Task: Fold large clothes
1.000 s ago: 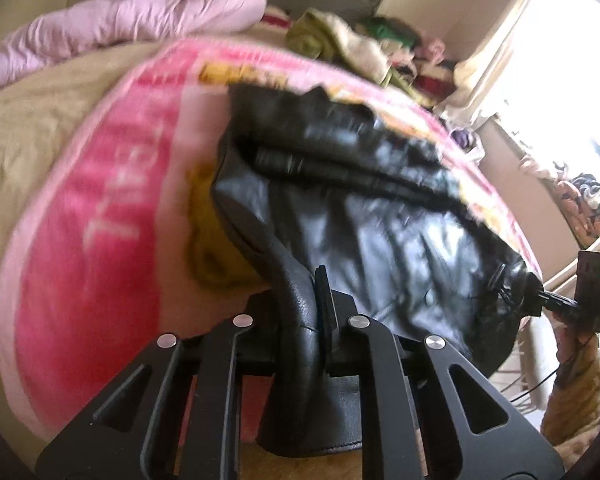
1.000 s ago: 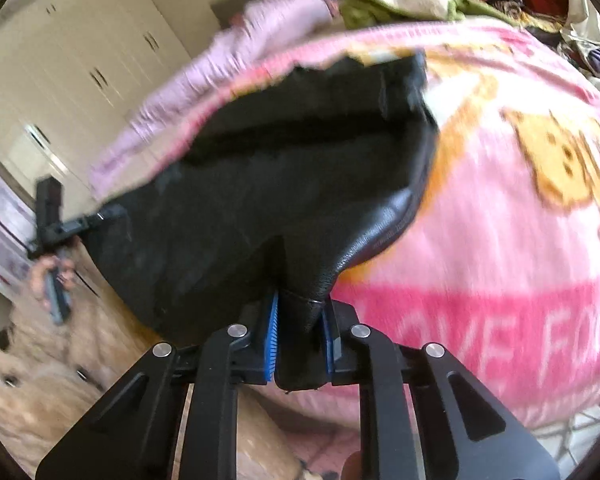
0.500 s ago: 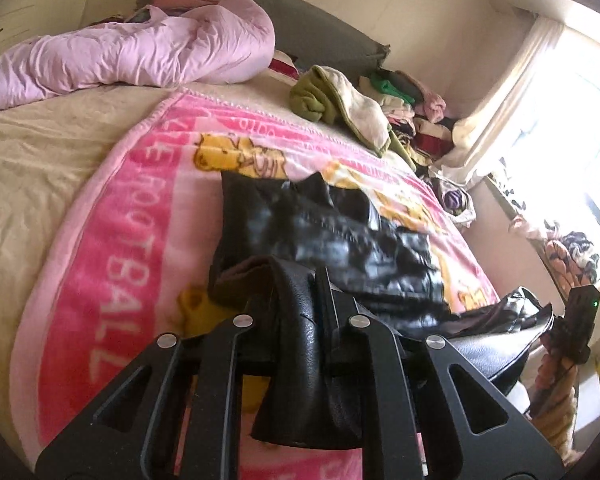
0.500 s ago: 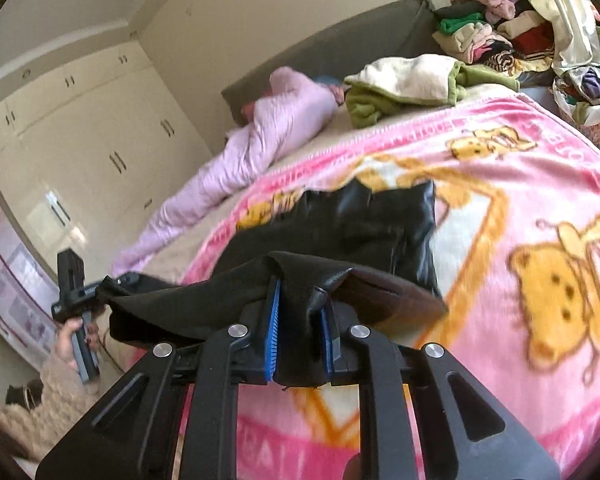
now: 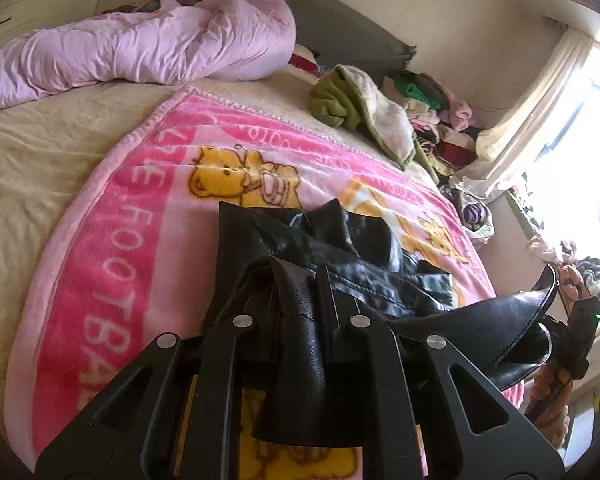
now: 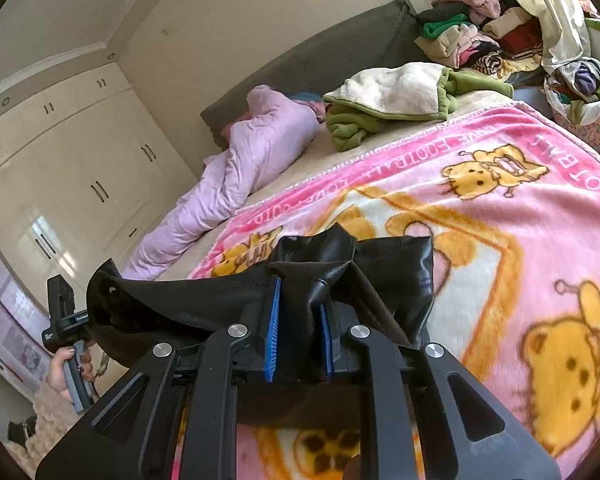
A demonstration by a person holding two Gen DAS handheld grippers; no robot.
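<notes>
Holding the black jacket point(image 5: 340, 264) up, both tongs pinch its near edge. The left tongs point(image 5: 296, 312) and right tongs point(image 6: 298, 320) lift it off the pink blanket point(image 5: 100, 248) for folding.

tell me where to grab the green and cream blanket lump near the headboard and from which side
Grip the green and cream blanket by its folded green edge, where the fabric bunches into a thick roll facing the pink bear blanket. Come from the foot-of-bed side, low and level. The clothes pile crowds its far side, so that approach looks harder.
</notes>
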